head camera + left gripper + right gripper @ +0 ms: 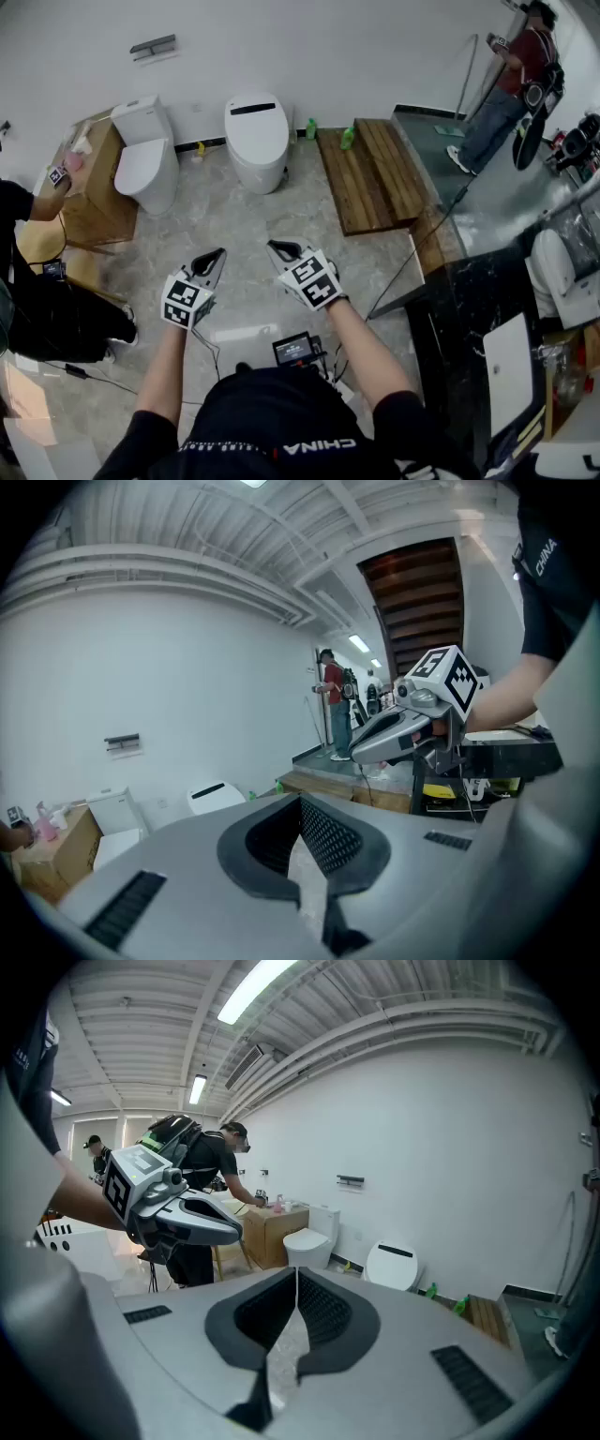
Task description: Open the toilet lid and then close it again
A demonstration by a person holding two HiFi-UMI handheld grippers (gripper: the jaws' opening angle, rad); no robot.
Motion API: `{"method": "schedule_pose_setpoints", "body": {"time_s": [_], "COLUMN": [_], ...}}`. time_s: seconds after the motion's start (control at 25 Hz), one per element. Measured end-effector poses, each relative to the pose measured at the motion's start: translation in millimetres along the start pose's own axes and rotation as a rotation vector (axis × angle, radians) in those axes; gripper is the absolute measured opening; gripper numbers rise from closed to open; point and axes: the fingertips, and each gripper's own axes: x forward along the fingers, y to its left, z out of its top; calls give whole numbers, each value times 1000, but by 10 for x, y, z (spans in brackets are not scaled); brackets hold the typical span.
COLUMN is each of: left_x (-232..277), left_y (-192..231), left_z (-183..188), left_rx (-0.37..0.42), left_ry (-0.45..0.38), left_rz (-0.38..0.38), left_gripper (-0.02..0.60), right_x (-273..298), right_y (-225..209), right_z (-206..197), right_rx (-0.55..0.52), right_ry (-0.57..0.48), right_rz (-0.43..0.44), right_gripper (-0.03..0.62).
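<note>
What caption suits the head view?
Left gripper and right gripper, shut and empty, face a closed rounded toilet and a tank toilet.

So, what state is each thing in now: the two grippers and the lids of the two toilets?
Left gripper: shut, nothing between the jaws.
Right gripper: shut, nothing between the jaws.
Tankless toilet: lid closed.
Toilet with tank: lid closed.
</note>
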Motion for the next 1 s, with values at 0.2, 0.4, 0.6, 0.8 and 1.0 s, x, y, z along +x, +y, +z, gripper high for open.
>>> {"method": "schedule_pose_setpoints", "body": {"time_s": [0.2, 0.4, 0.6, 0.8, 1.0], "left_x": [5, 30, 65, 125, 164], "left_y": [22, 47, 29, -63, -70], "left_z": [-13, 8, -21, -75, -100], "left_rx": [-14, -17, -21, -18, -25], "left_ry": [-2, -13, -8, -4, -2], "left_rz": [0, -4, -13, -42, -49], "left_gripper": [9, 9, 9, 9, 9], "right_x": [12, 35, 43, 17, 19], "right_y": [-14, -52, -74, -96, -130], "right_z": [-9, -6, -29, -126, -193], "right_rx": [3, 2, 21, 27, 24], "right_ry": [2, 2, -2, 8, 27], "right_rz": [0, -4, -3, -1, 0], "right_gripper": [20, 19, 20, 20, 20]}}
